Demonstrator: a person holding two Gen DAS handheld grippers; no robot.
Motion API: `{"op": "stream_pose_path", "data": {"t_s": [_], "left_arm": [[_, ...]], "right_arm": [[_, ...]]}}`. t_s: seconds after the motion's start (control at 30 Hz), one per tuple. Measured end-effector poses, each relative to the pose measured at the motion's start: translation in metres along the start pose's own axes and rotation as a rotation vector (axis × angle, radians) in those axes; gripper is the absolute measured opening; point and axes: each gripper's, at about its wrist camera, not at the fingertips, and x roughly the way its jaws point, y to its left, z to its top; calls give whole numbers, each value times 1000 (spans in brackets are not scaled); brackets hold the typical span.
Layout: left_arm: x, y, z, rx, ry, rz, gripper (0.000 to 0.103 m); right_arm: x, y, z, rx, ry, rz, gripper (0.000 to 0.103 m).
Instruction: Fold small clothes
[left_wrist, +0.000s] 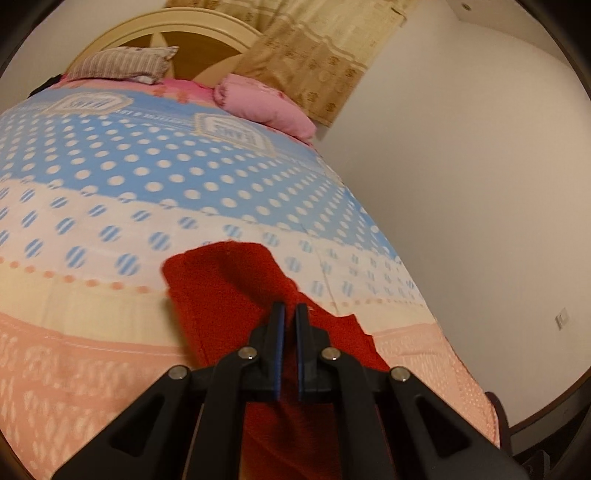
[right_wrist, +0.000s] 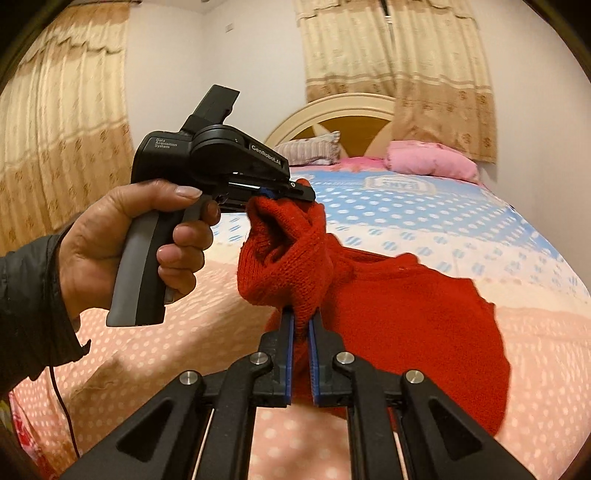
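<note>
A small red knitted sweater lies partly on the bed, its near edge lifted. My right gripper is shut on a bunched fold of it. My left gripper, held in a hand at the left of the right wrist view, is shut on another bunch of the same edge, raised above the bed. In the left wrist view the sweater hangs from my left gripper, whose jaws stand nearly together with red knit between them.
The bed has a quilt with blue polka dots and a peach band near me. A striped pillow and a pink pillow lie by the headboard. Curtains hang behind. A white wall borders the bed's right side.
</note>
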Motion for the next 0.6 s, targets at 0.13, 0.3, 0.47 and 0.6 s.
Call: {"op": "stream_pose_path", "data": {"t_s": [0.13, 0.3, 0.47, 0.6], "left_arm": [[20, -27, -3, 34, 29, -33, 6], [53, -67, -15, 104, 79, -74, 6], [93, -108, -42, 224, 156, -75, 7], [91, -137, -64, 351, 154, -24, 13]], "right_arm": [[-14, -21, -6, 47, -25, -27, 6], [-30, -50, -20, 111, -31, -71, 6], [-34, -77, -49, 221, 20, -108, 6], [-32, -102, -72, 347, 69, -118, 6]]}}
